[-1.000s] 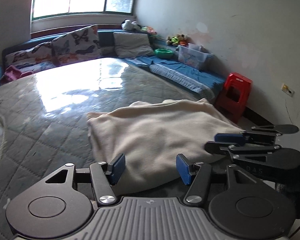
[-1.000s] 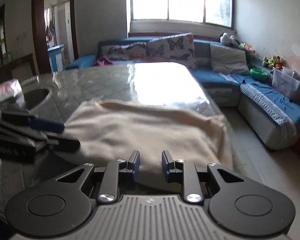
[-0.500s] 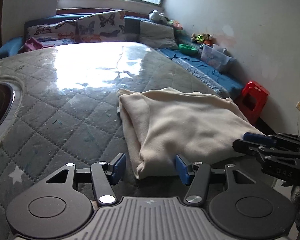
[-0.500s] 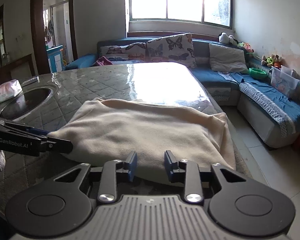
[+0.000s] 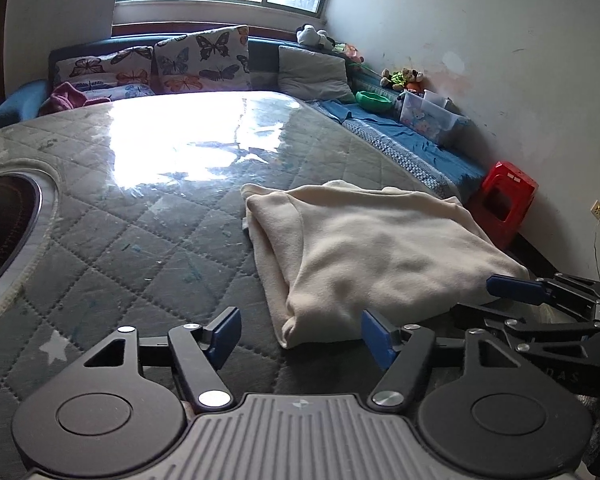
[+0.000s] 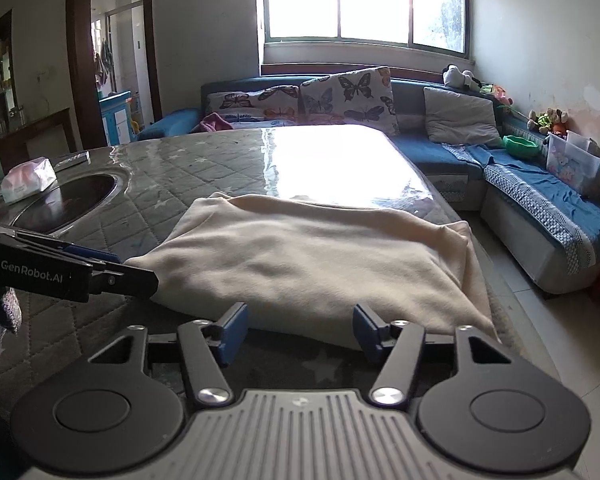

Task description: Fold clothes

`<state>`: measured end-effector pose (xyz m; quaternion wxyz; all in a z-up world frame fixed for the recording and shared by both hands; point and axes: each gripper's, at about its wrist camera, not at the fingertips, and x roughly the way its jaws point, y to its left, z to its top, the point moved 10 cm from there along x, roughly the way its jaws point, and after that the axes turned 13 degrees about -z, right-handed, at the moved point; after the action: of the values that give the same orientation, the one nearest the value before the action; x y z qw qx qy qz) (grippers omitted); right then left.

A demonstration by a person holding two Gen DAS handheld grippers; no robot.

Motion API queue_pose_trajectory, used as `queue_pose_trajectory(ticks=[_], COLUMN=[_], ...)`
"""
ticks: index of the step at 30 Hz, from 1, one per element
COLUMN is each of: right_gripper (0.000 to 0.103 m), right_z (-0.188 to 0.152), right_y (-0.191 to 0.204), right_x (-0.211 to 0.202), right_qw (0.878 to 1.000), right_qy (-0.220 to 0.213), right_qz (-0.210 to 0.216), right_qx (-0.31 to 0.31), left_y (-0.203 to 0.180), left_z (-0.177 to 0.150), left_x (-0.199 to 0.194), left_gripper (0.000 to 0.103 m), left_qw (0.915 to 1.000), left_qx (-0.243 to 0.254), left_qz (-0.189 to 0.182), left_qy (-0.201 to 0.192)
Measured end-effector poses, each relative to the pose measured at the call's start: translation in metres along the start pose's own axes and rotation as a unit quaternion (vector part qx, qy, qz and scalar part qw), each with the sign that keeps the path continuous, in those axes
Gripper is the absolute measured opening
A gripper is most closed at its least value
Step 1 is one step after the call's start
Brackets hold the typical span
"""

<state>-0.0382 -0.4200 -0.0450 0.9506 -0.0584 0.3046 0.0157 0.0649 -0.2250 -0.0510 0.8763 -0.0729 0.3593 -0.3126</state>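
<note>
- The cream-coloured fleece garment lies as a thick, roughly rectangular bundle on the grey quilted table cover under clear plastic, directly ahead of both grippers.
- Left gripper: jaws spread wide, nothing between them. The near left corner of the bundle sits just ahead of the gap, apart from both blue pads.
- Right gripper: jaws spread wide, empty. The near edge of the bundle runs just beyond its fingertips; contact is not evident.
- Seen from the left wrist, the right gripper's fingers reach in at the bundle's near right corner; whether they touch the cloth cannot be told.
- Progress, as a judgement: at least one fold appears done. Doubled layers show along the left edge, and no sleeve hangs loose.
- Remaining, as a judgement: the bundle is puffy and broad, so one more fold or a flattening pass may be needed. Otherwise this item is finished.
- No second garment is visible on the cover; a pink cloth lies far ahead on the blue sofa.
</note>
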Motion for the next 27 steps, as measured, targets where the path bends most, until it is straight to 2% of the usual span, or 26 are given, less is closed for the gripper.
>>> queue_pose_trajectory(ticks=[5, 10, 12, 18, 27], right_gripper=[0.078, 0.083, 0.09, 0.102, 0.103], right_z=[-0.002, -0.003, -0.003, -0.005, -0.007], right_y=[0.006, 0.011, 0.013, 0.015, 0.013], right_x=[-0.005, -0.01, -0.011, -0.016, -0.022], right_qw=[1.0, 1.0, 1.0, 1.0, 0.999], right_qy=[-0.003, -0.005, -0.006, -0.007, -0.011], right_qz=[-0.003, -0.006, -0.01, -0.02, -0.025], right_qx=[0.002, 0.003, 0.003, 0.005, 0.024], left_y=[-0.001, -0.002, -0.002, -0.001, -0.003], left_z=[-0.001, -0.002, -0.002, -0.003, -0.004], left_x=[-0.006, -0.012, -0.014, -0.02, -0.026], left_gripper=[0.084, 0.092, 0.095, 0.103, 0.103], left_qw=[1.0, 0.9999, 0.9998, 0.9996, 0.9994], left_qx=[0.008, 0.015, 0.016, 0.018, 0.024], left_qz=[0.001, 0.002, 0.001, 0.002, 0.006], left_qy=[-0.005, -0.009, -0.012, -0.02, -0.025])
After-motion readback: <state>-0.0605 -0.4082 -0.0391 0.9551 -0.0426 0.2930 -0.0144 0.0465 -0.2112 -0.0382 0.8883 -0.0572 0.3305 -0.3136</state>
